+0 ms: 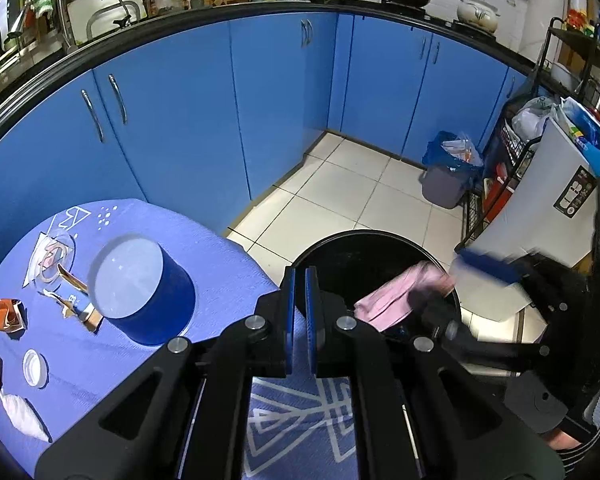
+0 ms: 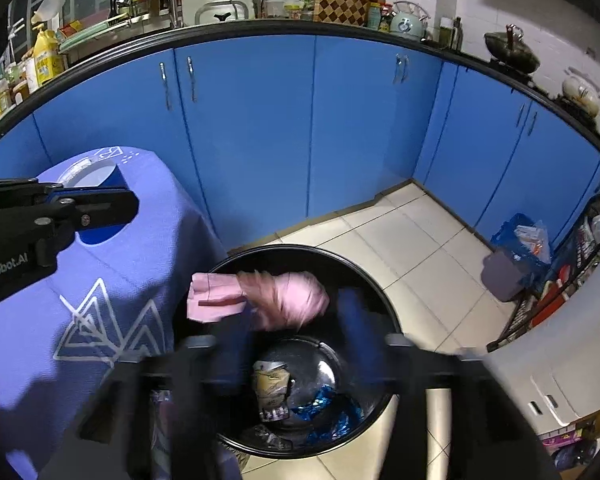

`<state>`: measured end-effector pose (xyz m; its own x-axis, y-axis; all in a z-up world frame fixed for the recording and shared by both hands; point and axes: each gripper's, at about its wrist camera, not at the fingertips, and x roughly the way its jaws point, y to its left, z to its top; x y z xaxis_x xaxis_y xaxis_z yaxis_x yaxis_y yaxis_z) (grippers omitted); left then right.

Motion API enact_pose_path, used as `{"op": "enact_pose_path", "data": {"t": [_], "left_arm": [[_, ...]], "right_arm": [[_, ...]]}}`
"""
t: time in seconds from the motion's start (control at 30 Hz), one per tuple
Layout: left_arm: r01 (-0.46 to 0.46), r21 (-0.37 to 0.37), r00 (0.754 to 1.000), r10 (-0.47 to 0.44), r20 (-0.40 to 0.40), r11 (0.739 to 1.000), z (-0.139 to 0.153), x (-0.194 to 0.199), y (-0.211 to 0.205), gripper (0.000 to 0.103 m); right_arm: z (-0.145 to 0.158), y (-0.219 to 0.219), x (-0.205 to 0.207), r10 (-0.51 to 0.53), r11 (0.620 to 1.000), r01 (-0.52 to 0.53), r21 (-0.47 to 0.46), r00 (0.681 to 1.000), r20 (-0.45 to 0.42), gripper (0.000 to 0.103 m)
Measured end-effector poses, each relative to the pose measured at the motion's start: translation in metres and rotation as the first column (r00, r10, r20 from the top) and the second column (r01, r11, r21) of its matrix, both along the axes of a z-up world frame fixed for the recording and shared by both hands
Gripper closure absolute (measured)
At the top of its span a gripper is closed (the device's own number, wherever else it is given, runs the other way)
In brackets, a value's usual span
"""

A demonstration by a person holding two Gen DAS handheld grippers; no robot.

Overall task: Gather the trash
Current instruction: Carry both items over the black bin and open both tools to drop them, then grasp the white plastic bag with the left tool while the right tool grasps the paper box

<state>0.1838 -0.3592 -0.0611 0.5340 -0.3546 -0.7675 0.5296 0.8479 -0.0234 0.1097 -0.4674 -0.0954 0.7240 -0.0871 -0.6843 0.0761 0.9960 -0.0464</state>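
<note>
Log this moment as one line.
right hand-held gripper: open | pink wrapper: dropping over black bin | left hand-held gripper: shut, empty

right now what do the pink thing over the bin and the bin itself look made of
Pink thing: seems to be soft paper or thin cloth, matte; it folds, creases and hangs limp, blurred at one end. Bin: glossy black rim, likely plastic or coated metal; its inner bottom gives mirror-like glints, so possibly metal.
</note>
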Motion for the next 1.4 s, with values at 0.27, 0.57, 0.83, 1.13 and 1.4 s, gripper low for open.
{"op": "enact_pose_path", "data": {"t": [0.27, 0.57, 0.83, 1.13, 1.4], "left_arm": [[-0.033, -0.007, 0.999, 0.034, 0.039, 0.999, 0.005, -0.006, 0.008, 0.004], [-0.043, -0.043, 0.988, 0.049, 0.144, 0.998, 0.015, -0.016, 0.02, 0.004], [-0.058, -0.056, 0.985, 0.066, 0.161, 0.997, 0.023, -0.032, 0.043, 0.003], [-0.144, -0.057, 0.975, 0.152, 0.16, 0.988, 0.033, -0.046, 0.103, 0.004], [-0.279, -0.004, 0.951, 0.277, 0.137, 0.96, 0.022, -0.056, 0.188, 0.003]], "right_arm": [[0.005, 0.003, -0.004, 0.003, 1.0, -0.003, -0.014, 1.0, 0.013, 0.022], [0.01, 0.012, -0.008, 0.021, 1.0, -0.021, -0.021, 1.0, 0.019, 0.022], [0.022, 0.029, -0.012, 0.037, 0.999, -0.036, -0.029, 0.998, 0.041, 0.022], [0.041, 0.071, -0.017, 0.105, 0.994, -0.101, -0.048, 0.992, 0.074, 0.022], [0.042, 0.133, -0.008, 0.203, 0.979, -0.2, -0.037, 0.977, 0.065, 0.022]]}}
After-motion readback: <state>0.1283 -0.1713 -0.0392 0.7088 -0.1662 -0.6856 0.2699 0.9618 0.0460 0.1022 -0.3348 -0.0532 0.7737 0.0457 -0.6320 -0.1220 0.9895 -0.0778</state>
